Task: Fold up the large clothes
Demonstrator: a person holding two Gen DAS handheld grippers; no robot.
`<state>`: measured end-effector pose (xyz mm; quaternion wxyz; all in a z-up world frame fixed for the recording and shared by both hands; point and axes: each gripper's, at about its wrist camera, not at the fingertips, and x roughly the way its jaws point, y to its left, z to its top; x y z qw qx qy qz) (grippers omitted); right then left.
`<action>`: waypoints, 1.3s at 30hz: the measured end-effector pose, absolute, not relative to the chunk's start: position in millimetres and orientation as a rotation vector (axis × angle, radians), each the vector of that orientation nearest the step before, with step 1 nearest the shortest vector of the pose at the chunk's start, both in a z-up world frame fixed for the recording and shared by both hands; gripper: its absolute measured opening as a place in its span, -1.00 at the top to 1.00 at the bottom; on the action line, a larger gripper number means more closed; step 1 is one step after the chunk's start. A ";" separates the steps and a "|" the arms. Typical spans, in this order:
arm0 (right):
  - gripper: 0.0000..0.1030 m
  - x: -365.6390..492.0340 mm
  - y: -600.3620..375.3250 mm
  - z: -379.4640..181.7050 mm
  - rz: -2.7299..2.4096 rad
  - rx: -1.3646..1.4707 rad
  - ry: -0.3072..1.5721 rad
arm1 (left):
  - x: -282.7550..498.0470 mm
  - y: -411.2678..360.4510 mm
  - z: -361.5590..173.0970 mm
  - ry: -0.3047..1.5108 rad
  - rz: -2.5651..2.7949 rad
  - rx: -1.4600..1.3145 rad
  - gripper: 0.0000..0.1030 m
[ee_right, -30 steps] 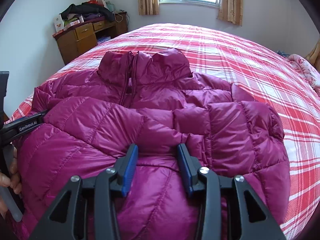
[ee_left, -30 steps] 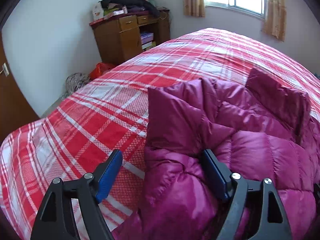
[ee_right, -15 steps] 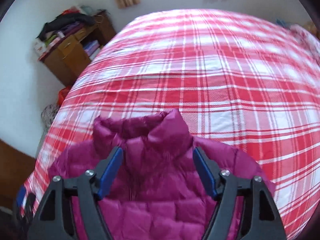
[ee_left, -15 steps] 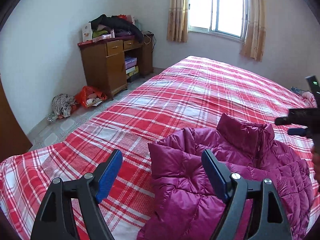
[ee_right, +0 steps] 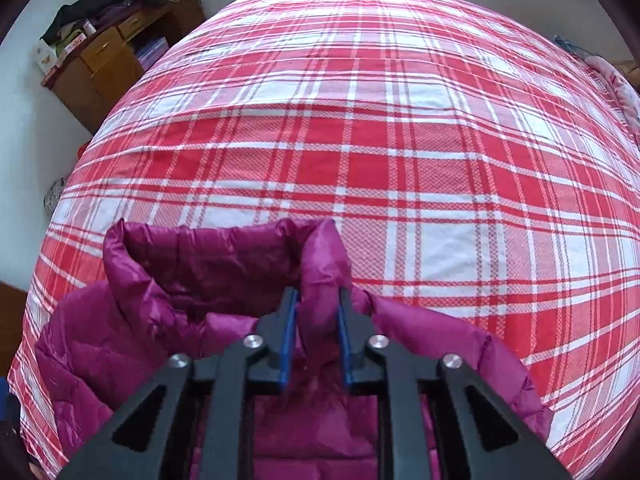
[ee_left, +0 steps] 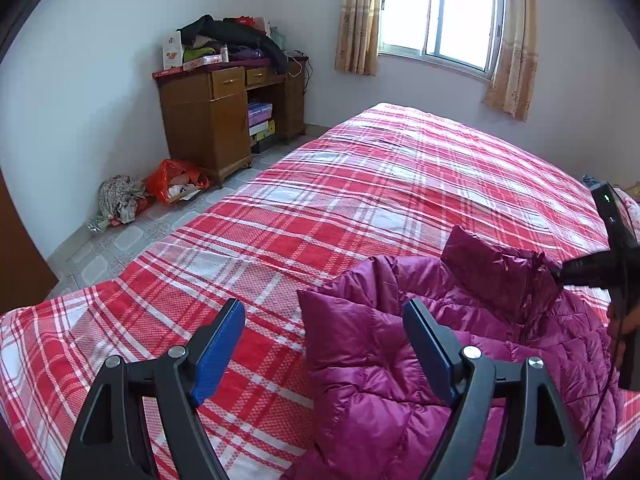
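Right wrist view: we saw the right gripper (ee_right: 318,300) pinching the upright collar (ee_right: 324,264) of the magenta puffer jacket (ee_right: 120,340) — its jaws had just been closing, and the blue pads (ee_right: 289,336) pressed the fabric from both sides. The jacket lay on the red-and-white plaid bedspread (ee_right: 360,140), near the bed edge closest to the cameras, with its collar standing up toward the far end of the bed.

Left wrist view: we saw the left gripper (ee_left: 324,344) with its jaws spread wide and holding nothing — one finger over bare bedspread (ee_left: 280,240), the other over the folded side of the jacket (ee_left: 380,360), though we could not tell whether it touched the fabric. At the right edge of this view the right gripper (ee_left: 556,270) met the collar (ee_left: 496,268), part of a hand (ee_left: 624,324) behind it. Against the far wall stood a wooden desk (ee_left: 208,120) piled with clothes, beside a curtained window (ee_left: 440,16).
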<state>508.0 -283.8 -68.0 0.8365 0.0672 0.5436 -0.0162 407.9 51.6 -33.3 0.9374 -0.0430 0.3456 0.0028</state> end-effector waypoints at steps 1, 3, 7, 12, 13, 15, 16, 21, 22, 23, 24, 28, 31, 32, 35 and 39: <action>0.68 500.5 -287.8 -67.6 -0.028 0.136 1.147 | 408.5 48.5 -32.5 0.708 0.002 -0.088 -0.59; 0.69 485.0 -296.1 -67.1 -0.018 0.131 1.139 | 410.0 41.1 -30.7 0.716 -0.011 -0.082 -0.59; 0.70 457.6 -315.8 -82.2 -0.019 0.141 1.114 | 417.4 19.5 -22.8 0.723 -0.052 -0.059 -0.59; 0.74 439.9 -329.1 -102.6 0.022 0.216 0.997 | 445.8 -11.9 -12.9 0.757 -0.126 -0.041 -0.59; 0.74 435.9 -327.9 -103.9 0.029 0.206 0.965 | 453.3 -17.6 -10.7 0.763 -0.135 -0.048 -0.59; 0.74 427.5 -322.1 -106.4 0.039 0.156 0.898 | 472.9 -30.5 -6.1 0.776 -0.159 -0.067 -0.59; 0.74 424.0 -319.0 -107.4 0.038 0.132 0.871 | 486.2 -38.5 -7.0 0.797 -0.176 -0.086 -0.59; 0.74 421.7 -327.0 -107.3 0.060 0.177 0.846 | 520.9 -77.5 -46.1 0.970 -0.200 -0.130 -0.59; 0.74 420.8 -330.3 -107.8 0.070 0.197 0.844 | 522.8 -87.0 -52.9 0.979 -0.191 -0.104 -0.59; 0.74 419.2 -333.7 -108.0 0.079 0.213 0.841 | 522.8 -93.9 -56.0 0.978 -0.188 -0.083 -0.59; 0.74 419.6 -336.5 -108.2 0.088 0.232 0.838 | 523.5 -101.6 -58.6 0.970 -0.190 -0.055 -0.59; 0.74 419.2 -339.8 -110.3 0.105 0.263 0.831 | 529.6 -119.0 -59.4 0.937 -0.173 0.021 -0.59; 0.74 419.1 -340.5 -110.7 0.114 0.279 0.829 | 529.5 -108.0 -45.4 0.916 -0.227 -0.065 -0.59; 0.74 418.5 -341.1 -111.0 0.115 0.282 0.828 | 527.8 -107.0 -39.1 0.897 -0.237 -0.081 -0.59; 0.74 418.1 -341.1 -111.0 0.117 0.284 0.826 | 525.3 -117.3 -28.4 0.883 -0.236 -0.036 -0.59; 0.74 418.4 -341.2 -111.1 0.118 0.284 0.827 | 536.4 -131.1 -45.1 0.926 -0.163 0.053 -0.59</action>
